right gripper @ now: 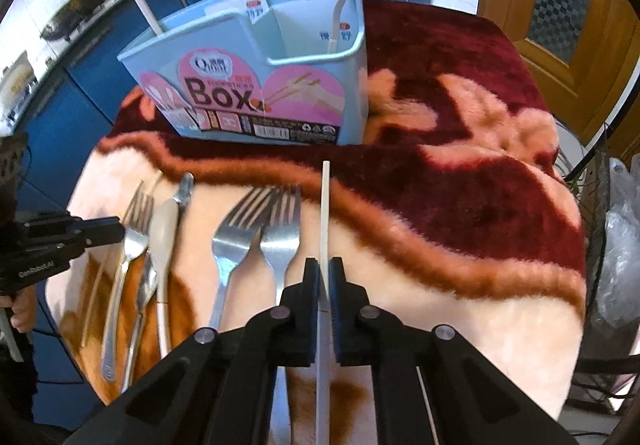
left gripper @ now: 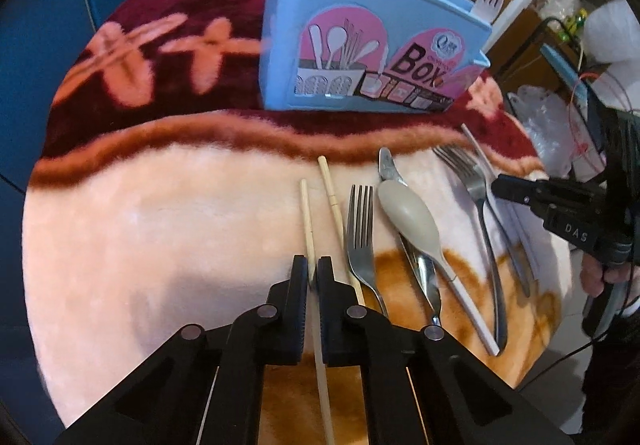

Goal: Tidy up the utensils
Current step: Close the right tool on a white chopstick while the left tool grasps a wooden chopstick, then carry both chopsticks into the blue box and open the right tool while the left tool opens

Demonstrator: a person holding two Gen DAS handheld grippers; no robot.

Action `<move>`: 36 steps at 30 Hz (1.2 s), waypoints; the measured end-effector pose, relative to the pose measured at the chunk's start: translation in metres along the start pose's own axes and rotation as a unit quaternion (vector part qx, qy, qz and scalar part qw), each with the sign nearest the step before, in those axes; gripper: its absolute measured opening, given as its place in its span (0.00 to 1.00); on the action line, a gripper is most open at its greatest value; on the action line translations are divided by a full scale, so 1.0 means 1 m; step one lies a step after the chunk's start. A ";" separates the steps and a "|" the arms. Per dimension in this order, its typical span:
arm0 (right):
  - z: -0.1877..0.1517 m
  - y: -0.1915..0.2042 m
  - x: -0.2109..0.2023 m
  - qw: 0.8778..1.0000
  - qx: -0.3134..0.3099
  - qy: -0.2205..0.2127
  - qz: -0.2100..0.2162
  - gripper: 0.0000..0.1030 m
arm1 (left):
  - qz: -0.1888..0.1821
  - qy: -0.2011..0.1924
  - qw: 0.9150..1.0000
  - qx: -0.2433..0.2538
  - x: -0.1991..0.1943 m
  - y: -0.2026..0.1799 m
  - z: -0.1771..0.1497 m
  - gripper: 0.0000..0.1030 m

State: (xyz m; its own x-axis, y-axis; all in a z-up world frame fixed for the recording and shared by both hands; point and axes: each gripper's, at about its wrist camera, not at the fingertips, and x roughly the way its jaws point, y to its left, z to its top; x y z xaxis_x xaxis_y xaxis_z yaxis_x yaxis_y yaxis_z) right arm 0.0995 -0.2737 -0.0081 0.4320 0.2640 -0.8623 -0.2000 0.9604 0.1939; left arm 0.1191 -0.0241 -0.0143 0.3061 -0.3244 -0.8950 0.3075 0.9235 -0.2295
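Observation:
My left gripper (left gripper: 313,267) is shut on a bamboo chopstick (left gripper: 307,213) that lies along the blanket. A second chopstick (left gripper: 334,201) lies just right of it, then a steel fork (left gripper: 360,237), a white spoon (left gripper: 412,217) over a steel utensil, and more forks (left gripper: 476,189). My right gripper (right gripper: 324,269) is shut on a white chopstick (right gripper: 325,205), right of two steel forks (right gripper: 256,237). The light blue utensil box (right gripper: 256,93) stands upright behind, with a white plastic fork (left gripper: 489,1) in it.
A plush pink and maroon blanket (right gripper: 460,245) covers the round table. The table edge drops off at the right, with plastic bags (right gripper: 620,265) and cables beyond. Blue cabinets (right gripper: 60,113) stand behind the table.

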 end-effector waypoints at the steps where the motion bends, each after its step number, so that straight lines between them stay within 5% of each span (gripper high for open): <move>1: -0.001 0.001 -0.002 1.000 0.003 -0.009 0.004 0.07 | -0.001 -0.008 1.000 -0.001 -0.002 0.001 -0.001 0.05; 12: -0.016 -0.005 -0.029 0.990 0.041 -0.121 0.050 0.07 | -0.016 -0.151 0.988 0.003 -0.053 -0.006 -0.003 0.04; 24: -0.013 0.000 -0.063 0.967 0.039 -0.248 0.044 0.07 | 0.009 -0.300 0.954 0.006 -0.099 -0.016 0.029 0.04; 36: -0.010 0.000 -0.070 0.957 0.041 -0.282 0.048 0.07 | 0.012 -0.394 0.919 0.002 -0.163 -0.024 0.072 0.04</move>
State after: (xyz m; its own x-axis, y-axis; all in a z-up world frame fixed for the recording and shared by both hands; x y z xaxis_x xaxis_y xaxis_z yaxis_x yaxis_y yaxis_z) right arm 0.0607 -0.2935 0.0473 0.8252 0.3360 -0.4541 -0.2032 0.9266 0.3163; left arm 0.1270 -0.0079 0.1645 0.8695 -0.3529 -0.3455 0.2947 0.9321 -0.2105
